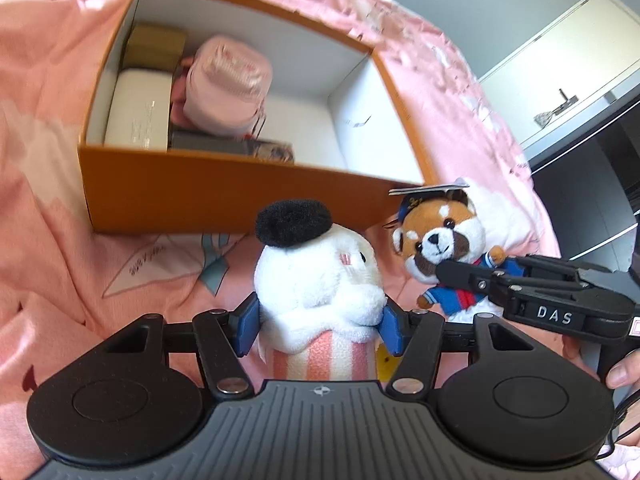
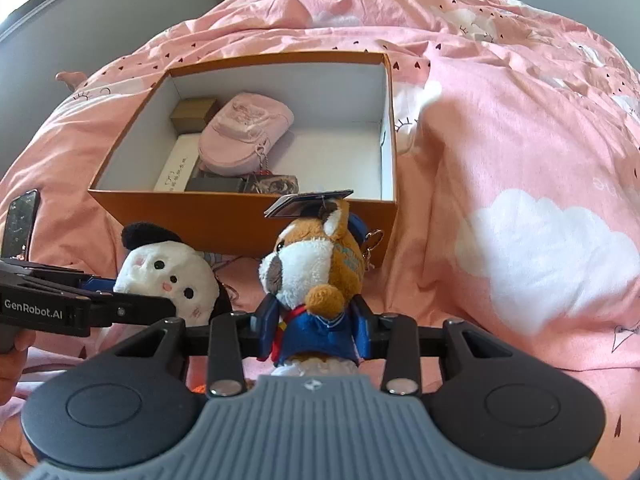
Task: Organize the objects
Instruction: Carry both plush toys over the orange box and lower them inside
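Pink bedding (image 2: 520, 140) before the orange box (image 2: 240, 216): left tongs (image 1: 320, 320) and right tongs (image 2: 316, 330) squeeze the white plush (image 1: 316, 280) and fox plush (image 2: 316, 276), both soft, light, held mid-body.

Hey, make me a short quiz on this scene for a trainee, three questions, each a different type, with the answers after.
1. True or false: the left gripper is closed on the white plush toy.
2. Multiple choice: the right gripper holds which thing? A) pink pouch B) brown and white plush toy in a blue jacket C) phone
3. Fill in: the right half of the orange box shows only its bare ____ floor.

Key
1. True; its blue pads press into the toy's sides.
2. B, the brown and white plush toy. The pink pouch lies inside the box; the phone lies on the pink bedding.
3. White.
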Tool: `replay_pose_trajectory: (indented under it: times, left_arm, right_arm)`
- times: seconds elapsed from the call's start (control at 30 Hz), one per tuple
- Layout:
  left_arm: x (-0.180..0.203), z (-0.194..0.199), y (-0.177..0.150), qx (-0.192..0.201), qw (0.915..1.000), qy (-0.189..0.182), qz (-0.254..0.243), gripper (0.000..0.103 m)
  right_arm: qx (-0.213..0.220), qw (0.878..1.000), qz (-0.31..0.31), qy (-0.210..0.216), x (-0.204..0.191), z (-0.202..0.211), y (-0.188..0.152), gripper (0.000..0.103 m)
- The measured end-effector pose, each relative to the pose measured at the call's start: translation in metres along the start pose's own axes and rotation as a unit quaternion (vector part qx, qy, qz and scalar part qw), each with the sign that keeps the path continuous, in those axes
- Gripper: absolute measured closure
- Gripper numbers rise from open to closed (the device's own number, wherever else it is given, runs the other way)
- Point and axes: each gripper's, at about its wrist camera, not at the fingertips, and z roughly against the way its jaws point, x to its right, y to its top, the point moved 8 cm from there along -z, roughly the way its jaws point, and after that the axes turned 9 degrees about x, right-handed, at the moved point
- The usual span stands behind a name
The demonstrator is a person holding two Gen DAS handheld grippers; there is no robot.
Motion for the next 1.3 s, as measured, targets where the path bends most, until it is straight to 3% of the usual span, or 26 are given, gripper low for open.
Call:
replay_pose_trajectory:
  times: [0.3,0.7,0.87,1.1,1.3]
  left_arm:
    - [0.019,0.022,0.047,0.072,0.9970,-0.026,-0.011,0.035]
    - [0.016,0.023,0.114,0.146,0.9893,-0.001,-0.013,0.035]
    - [-0.001,0.000,0.133,0.137,0.9905,0.005,0.013,0.035]
    - [-0.010,-0.052,0.122,0.090,0.9941,-0.010,0.059,0.035]
    - [-0.020,-0.081,0.122,0.076,0.9940,-0.003,0.078,0.035]
  right_arm:
    - [0.055,0.998,0.017,0.007,-0.008,0.033,0.033,0.063]
    - [0.100,0.994,-0.017,0.031,-0.008,0.033,0.087,0.063]
    - [0.093,0.994,-0.057,0.027,0.007,0.004,0.106,0.063]
    - [0.042,0.993,-0.107,0.029,0.026,-0.049,0.100,0.063]
    - [0.019,0.992,-0.126,0.027,0.036,-0.077,0.096,0.063]
